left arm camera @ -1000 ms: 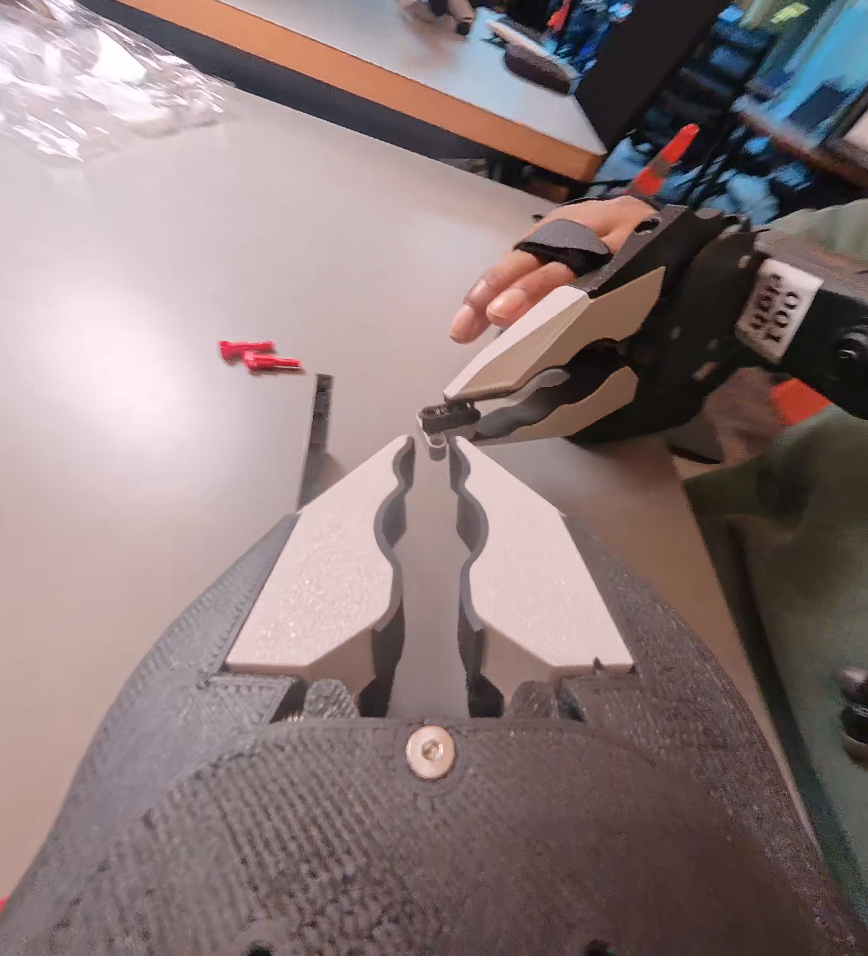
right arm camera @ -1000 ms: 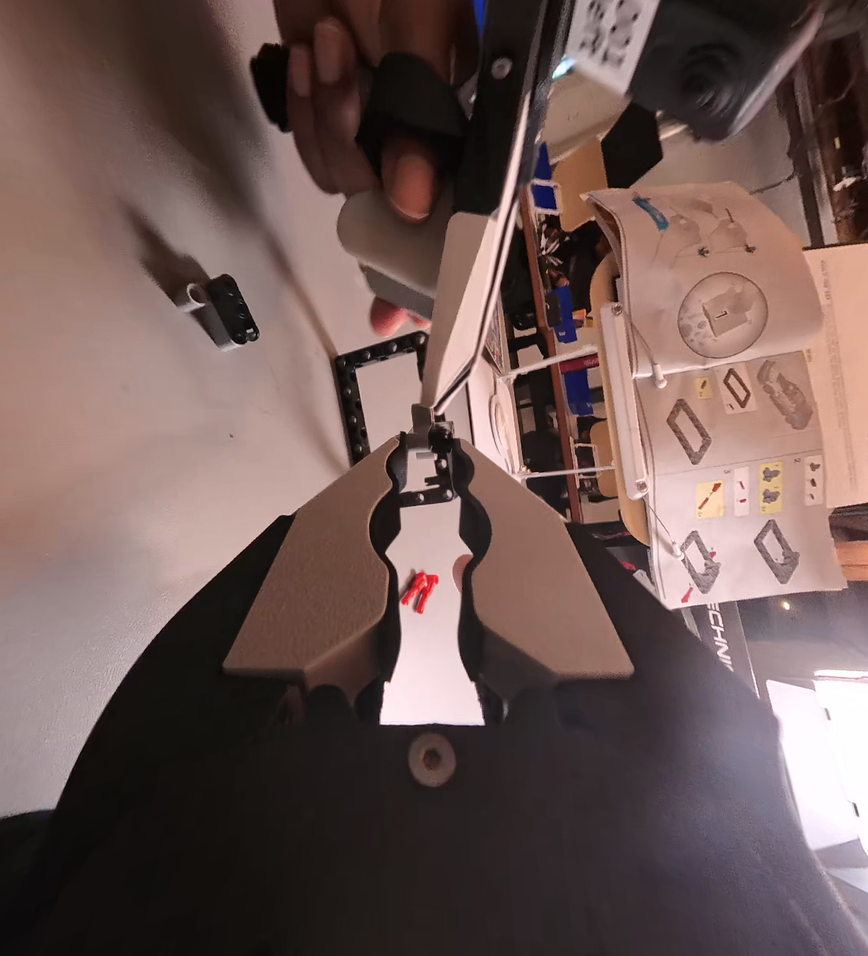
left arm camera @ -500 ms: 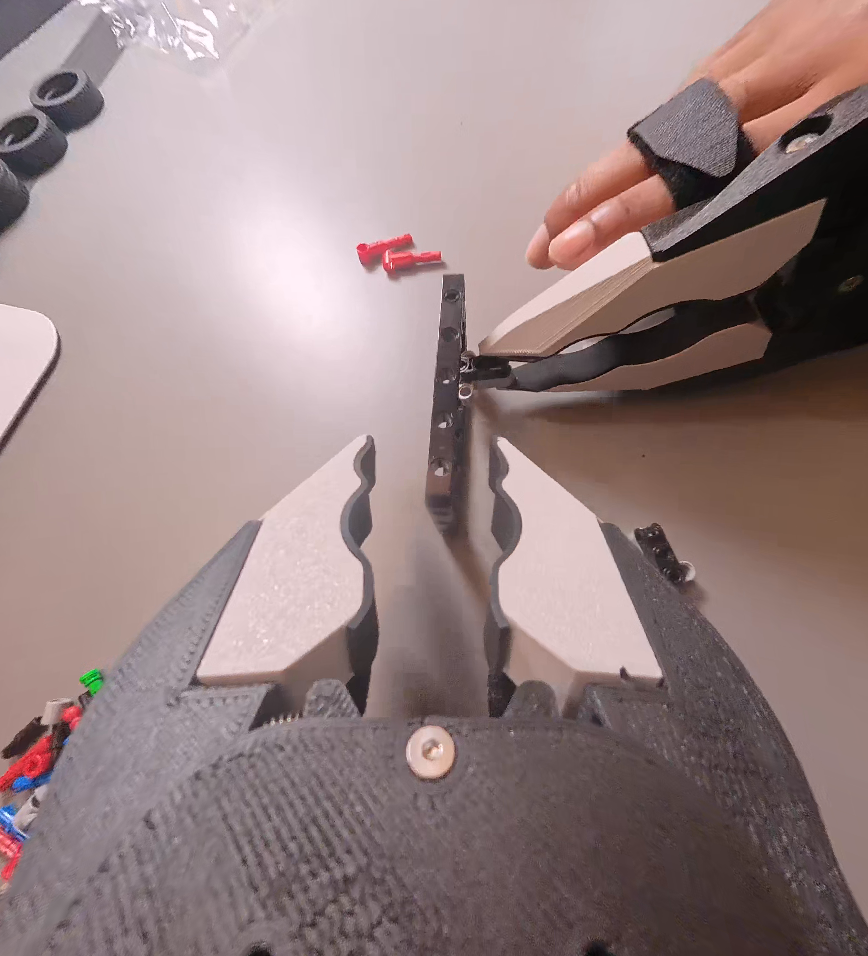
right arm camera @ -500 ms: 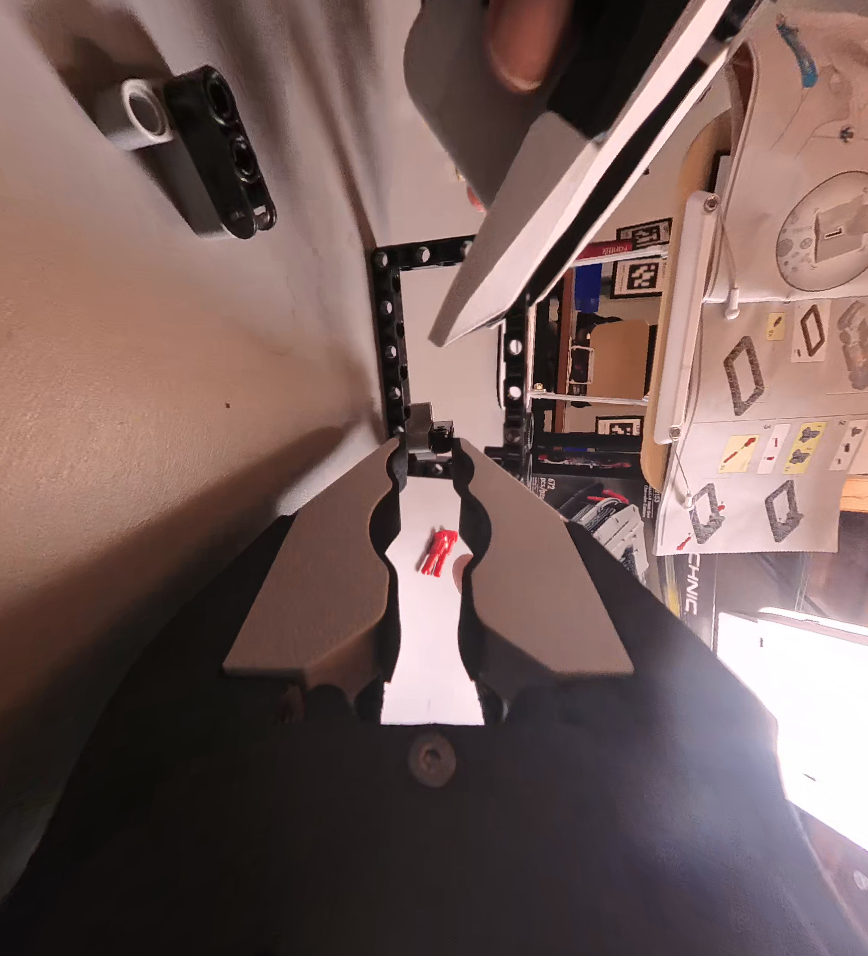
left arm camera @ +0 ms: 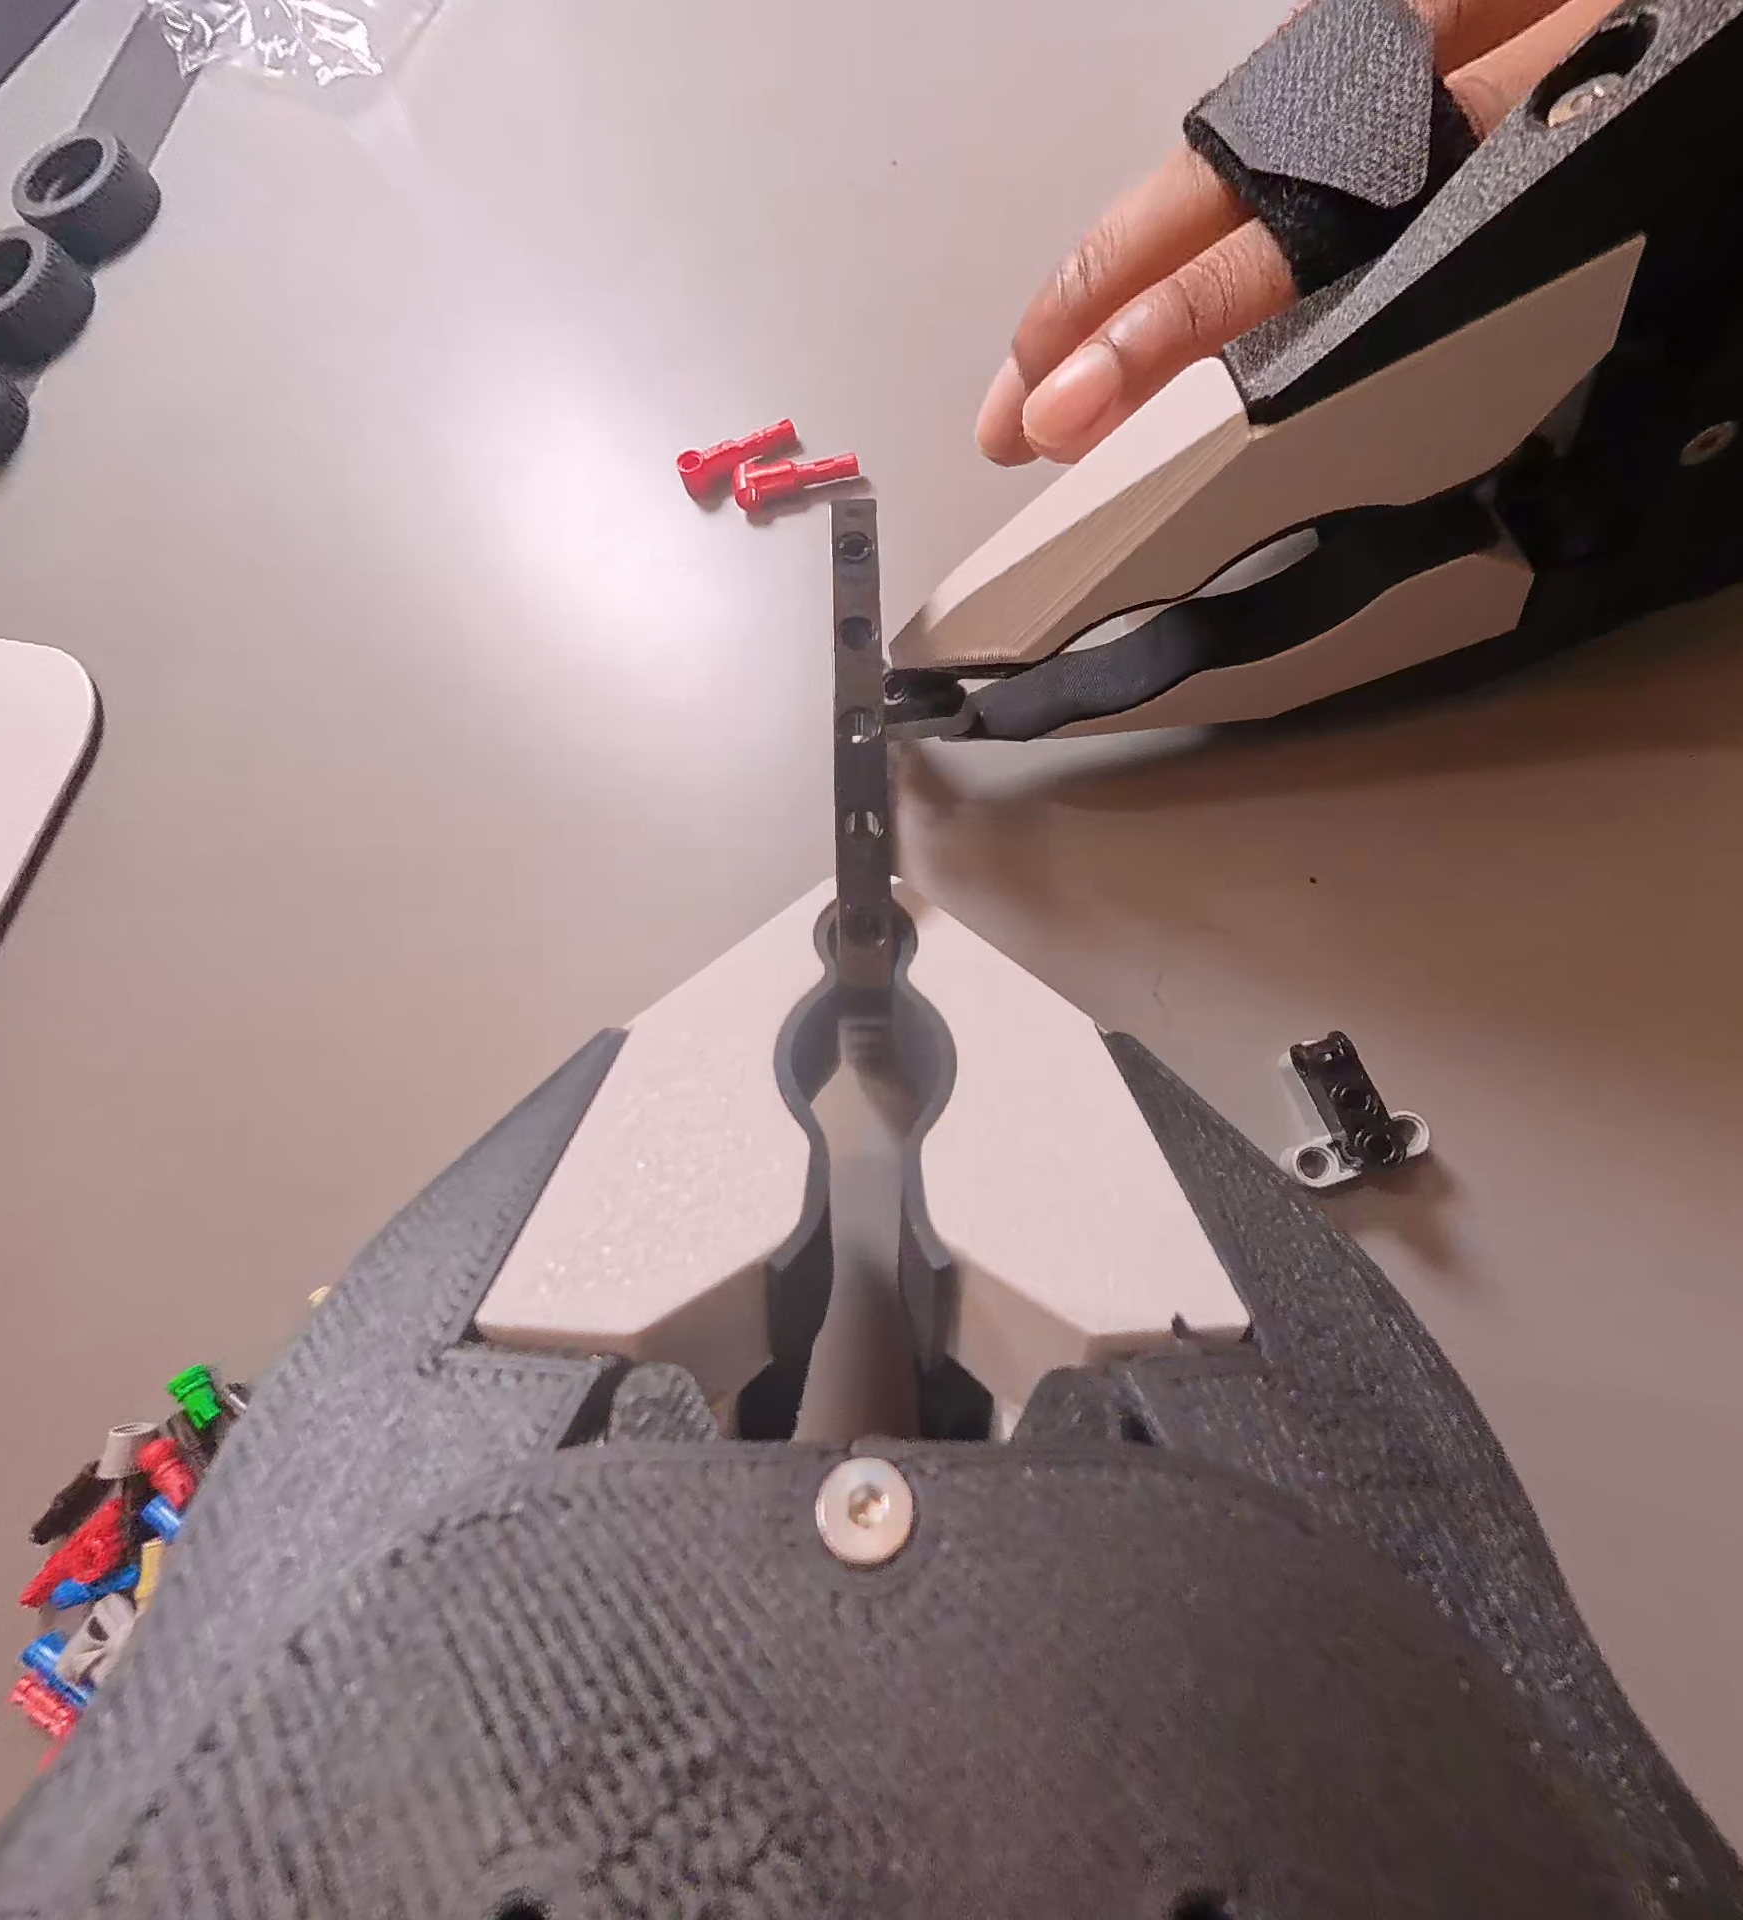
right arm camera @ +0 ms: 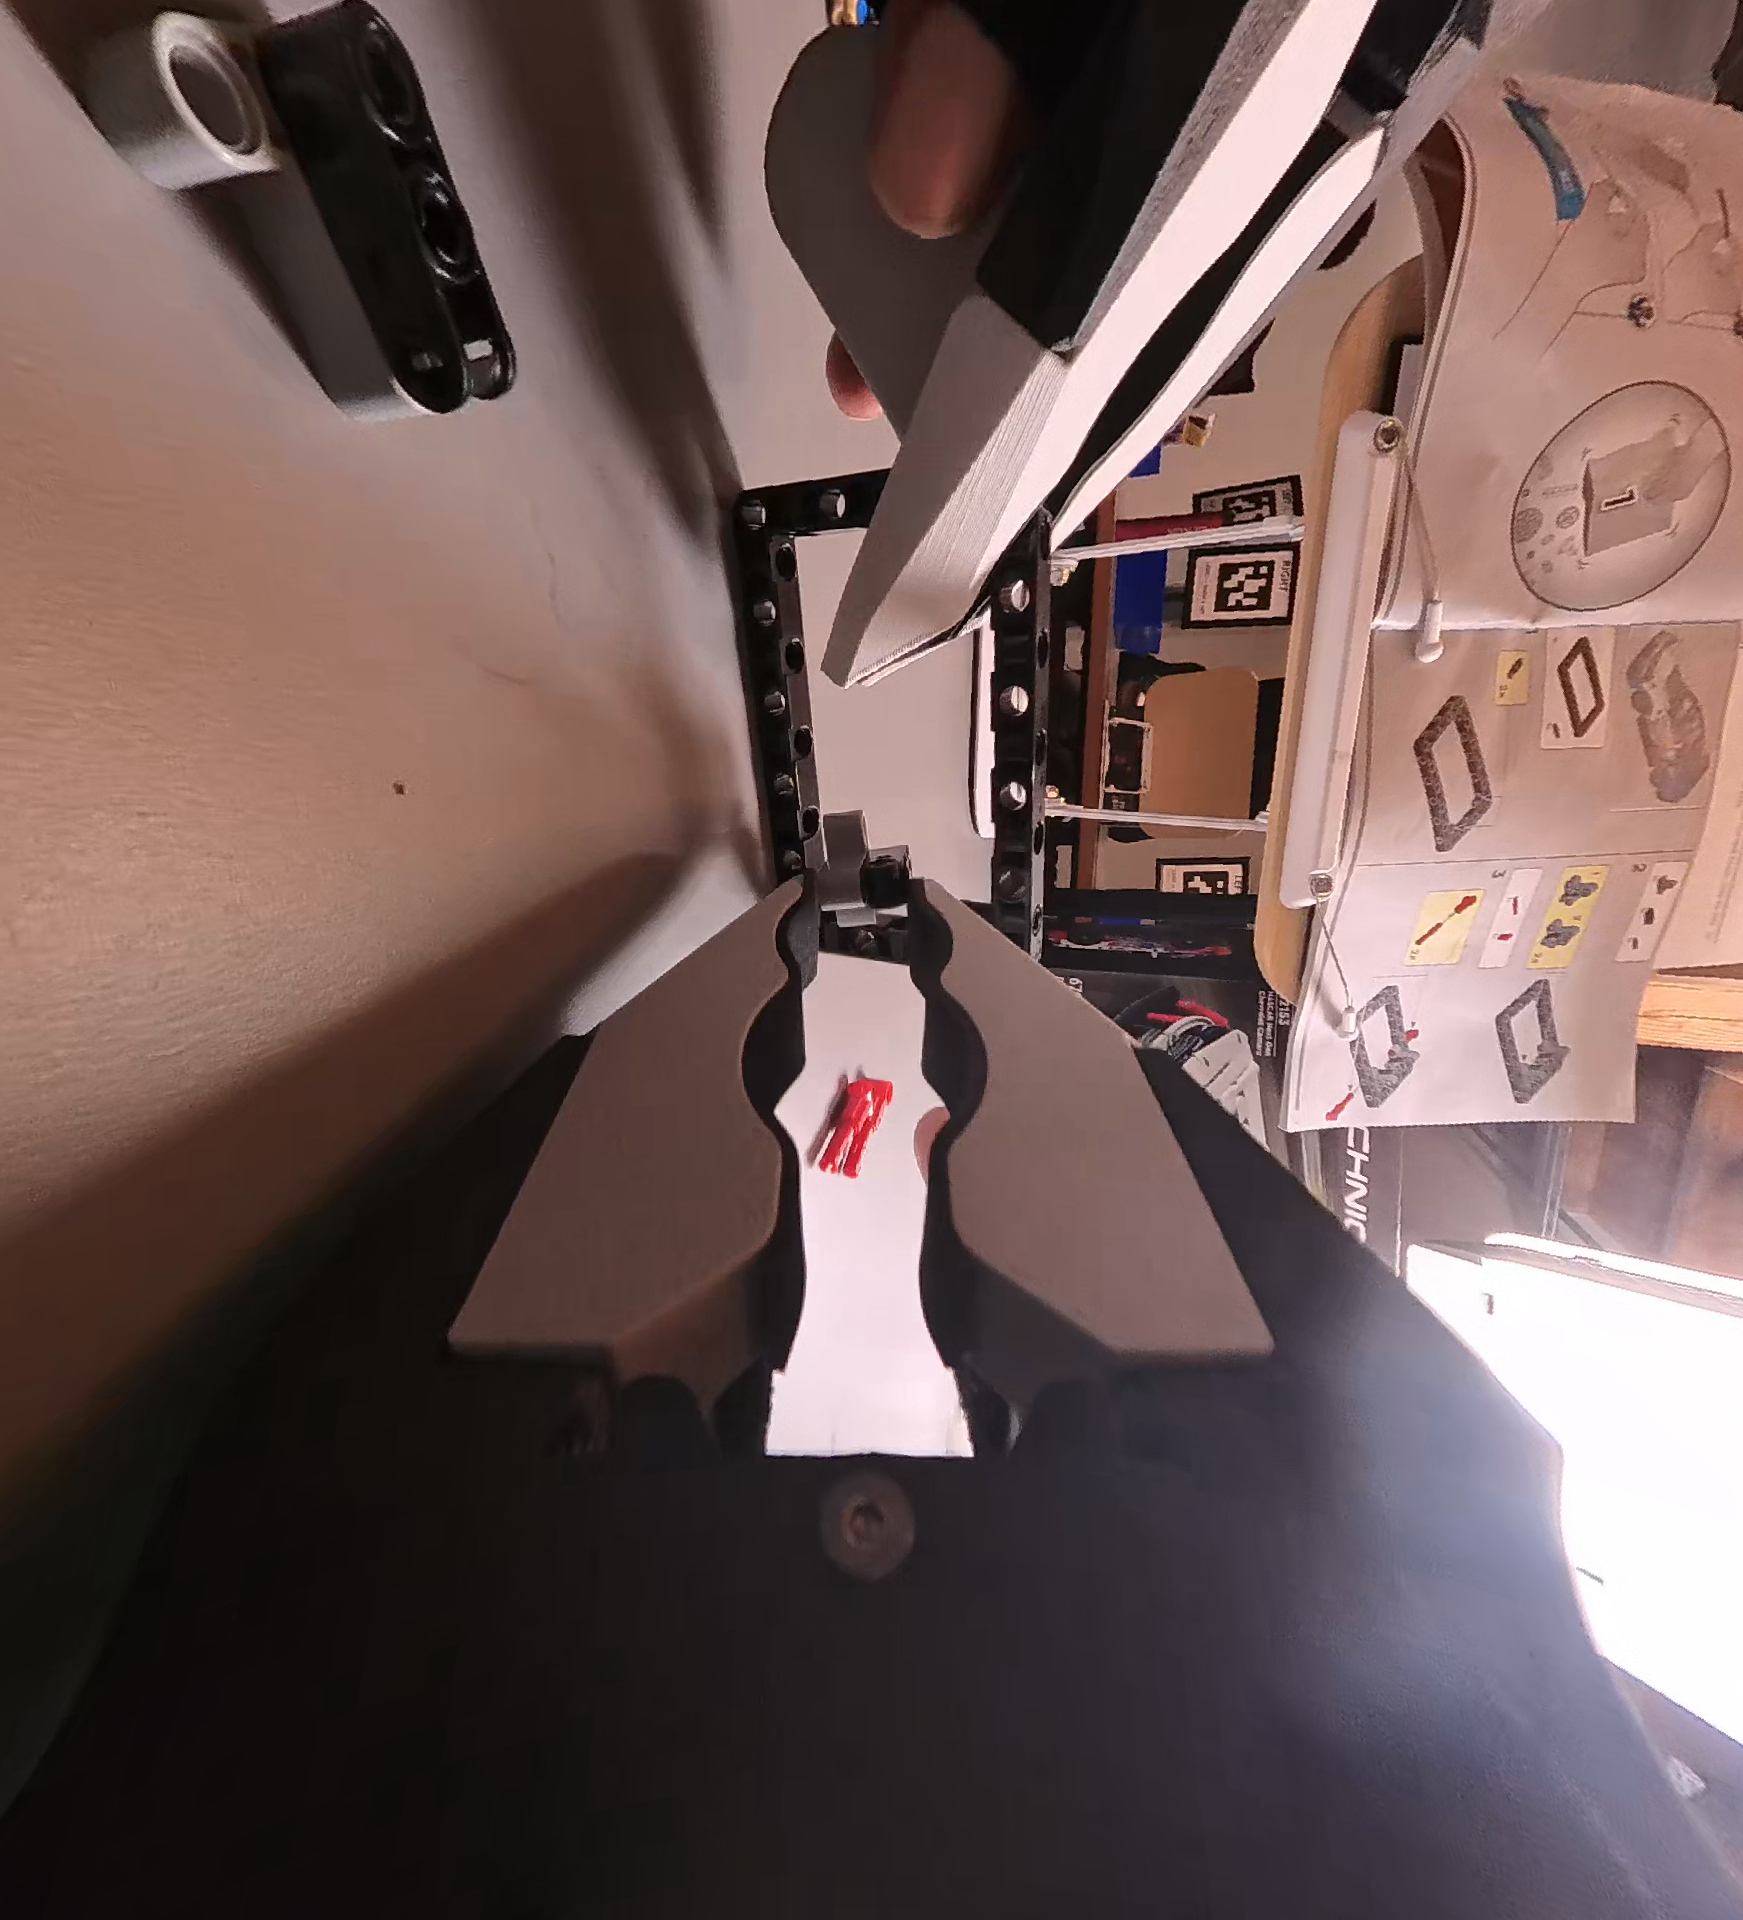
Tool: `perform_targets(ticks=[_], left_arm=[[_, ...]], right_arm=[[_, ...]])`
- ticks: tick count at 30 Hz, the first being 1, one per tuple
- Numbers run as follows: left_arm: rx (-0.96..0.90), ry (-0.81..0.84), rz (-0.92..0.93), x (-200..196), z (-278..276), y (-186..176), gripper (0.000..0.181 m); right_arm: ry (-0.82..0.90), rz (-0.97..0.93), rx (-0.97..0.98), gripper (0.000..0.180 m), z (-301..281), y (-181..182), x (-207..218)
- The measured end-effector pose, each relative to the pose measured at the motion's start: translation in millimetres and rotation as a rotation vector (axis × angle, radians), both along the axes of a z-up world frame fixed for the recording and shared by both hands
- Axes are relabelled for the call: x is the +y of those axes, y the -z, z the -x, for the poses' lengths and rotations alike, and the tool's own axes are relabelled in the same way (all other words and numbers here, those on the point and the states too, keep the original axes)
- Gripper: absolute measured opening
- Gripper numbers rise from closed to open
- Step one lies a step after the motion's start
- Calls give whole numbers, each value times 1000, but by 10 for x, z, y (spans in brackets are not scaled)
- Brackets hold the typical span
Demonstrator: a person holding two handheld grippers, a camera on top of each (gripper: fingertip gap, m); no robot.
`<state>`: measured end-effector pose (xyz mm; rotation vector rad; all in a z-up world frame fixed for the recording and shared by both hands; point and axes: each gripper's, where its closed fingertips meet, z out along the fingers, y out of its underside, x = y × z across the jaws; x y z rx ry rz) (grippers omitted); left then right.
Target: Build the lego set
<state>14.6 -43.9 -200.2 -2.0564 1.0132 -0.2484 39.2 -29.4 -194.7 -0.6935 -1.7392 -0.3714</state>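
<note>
The black frame (left arm camera: 862, 717), a rectangular beam part with rows of pin holes, now stands on edge, its near end clamped between the fingertips of the left hand-held gripper (left arm camera: 864, 914); half a second ago those jaws stood apart on either side of it, so the frame has only just been seized and steadied. From the right, the right hand-held gripper (left arm camera: 934, 707) is closed on a small grey-and-black connector (right arm camera: 862, 878), whose tip meets the side of the frame about halfway along its visible length; a second ago that connector hung in the air clear of any frame. In the right wrist view the connector sits against the frame's near rail, with the left tool's pale fingers (right arm camera: 950, 499) reaching in from above. My reading is that the step in hand is pressing this connector into a hole of the frame, and with one tool now bracing, the push can be taken without the frame sliding. Beyond the frame's far tip lie two red pins (left arm camera: 768, 476) on the surface (left arm camera: 431, 727); to the right of the left tool rests a black-and-grey sub-assembly (left arm camera: 1358, 1122), apart from both.
</note>
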Motion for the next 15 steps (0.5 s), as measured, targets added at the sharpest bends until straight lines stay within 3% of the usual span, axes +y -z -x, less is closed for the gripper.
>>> perform_targets(ticks=[15], left_arm=[[-156,25,195,39,36,9,0]], right_arm=[[-16,66,-13,15,57,-1,73]])
